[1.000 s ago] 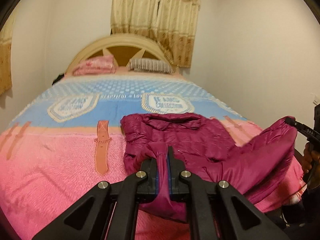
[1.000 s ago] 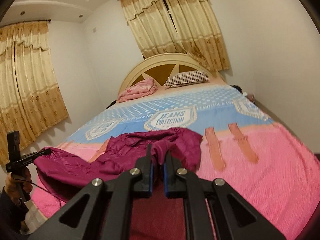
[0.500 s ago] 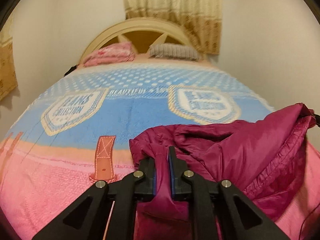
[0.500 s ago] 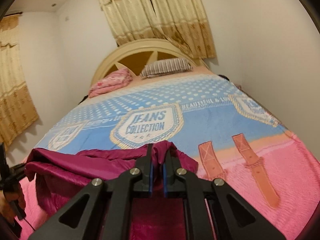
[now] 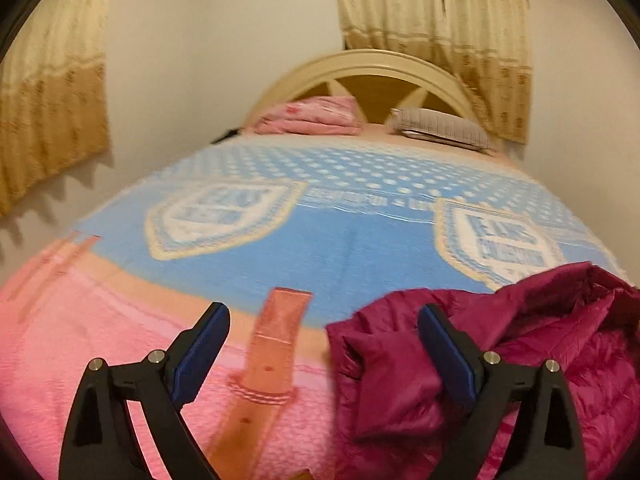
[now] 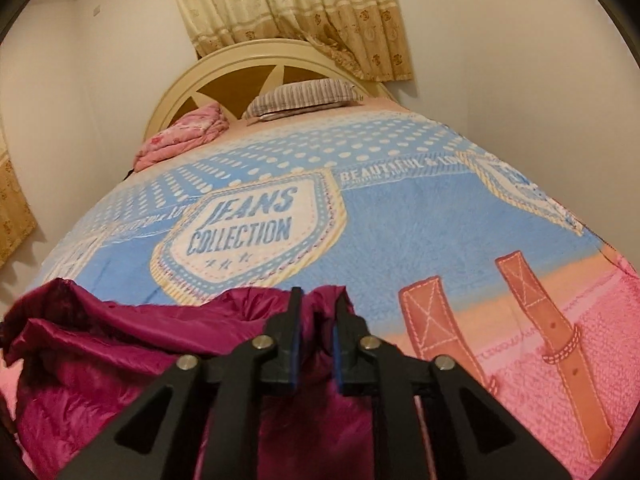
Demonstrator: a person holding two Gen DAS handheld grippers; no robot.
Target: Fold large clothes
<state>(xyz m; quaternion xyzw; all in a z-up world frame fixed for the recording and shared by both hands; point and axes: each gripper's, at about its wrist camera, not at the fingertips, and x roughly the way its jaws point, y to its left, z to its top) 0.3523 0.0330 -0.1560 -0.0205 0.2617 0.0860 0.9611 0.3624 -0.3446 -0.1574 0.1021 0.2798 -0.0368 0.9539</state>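
A magenta puffer jacket (image 5: 520,352) lies bunched on the pink and blue bed blanket (image 5: 320,248), at the lower right of the left wrist view. My left gripper (image 5: 324,332) is open wide and empty, with the jacket's edge by its right finger. In the right wrist view the jacket (image 6: 120,352) fills the lower left. My right gripper (image 6: 316,320) has its jaws slightly apart with a fold of the jacket between them.
The blanket (image 6: 400,220) covers the whole bed. A folded pink quilt (image 5: 312,120) and a striped pillow (image 5: 440,128) lie by the cream headboard (image 5: 372,68). Curtains (image 6: 296,12) hang behind. White walls stand close on both sides.
My left gripper has opened and let go of the jacket, which dropped to the bed. My right gripper's jaws have parted slightly. Both grippers moved forward over the bed.
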